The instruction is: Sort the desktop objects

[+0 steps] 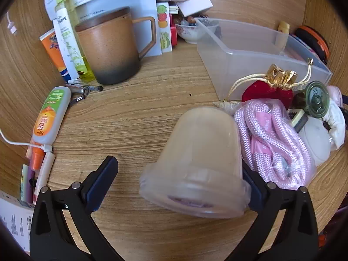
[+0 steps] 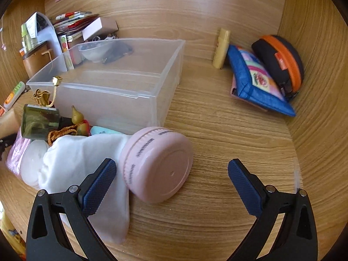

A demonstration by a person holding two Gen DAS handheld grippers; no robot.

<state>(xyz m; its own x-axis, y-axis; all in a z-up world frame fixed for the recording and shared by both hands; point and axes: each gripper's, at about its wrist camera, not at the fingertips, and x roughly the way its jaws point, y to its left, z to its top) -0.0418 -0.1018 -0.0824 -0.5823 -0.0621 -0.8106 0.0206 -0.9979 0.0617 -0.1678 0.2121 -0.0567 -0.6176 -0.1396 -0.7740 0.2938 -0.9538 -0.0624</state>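
In the left wrist view my left gripper (image 1: 178, 174) is open, its jaws wide apart. A translucent plastic cup (image 1: 200, 158) lies tilted between them, against the right finger and clear of the left finger (image 1: 102, 180). A bagged pink rope (image 1: 267, 139) lies just right of it. A clear plastic bin (image 1: 256, 52) stands beyond. In the right wrist view my right gripper (image 2: 171, 184) is open. A pink round jar (image 2: 156, 165) lies on its side between the fingers, nearer the left one, beside a white cloth (image 2: 87, 169). The bin (image 2: 113, 82) stands behind.
A brown mug (image 1: 108, 50), bottles and tubes (image 1: 65, 32), an OFF bottle (image 1: 51, 115) and pens crowd the left. A red pouch (image 1: 267, 91) and a green lid (image 1: 316, 100) lie by the bin. A blue pouch (image 2: 256, 80) and an orange-black case (image 2: 280, 58) lean at the back right.
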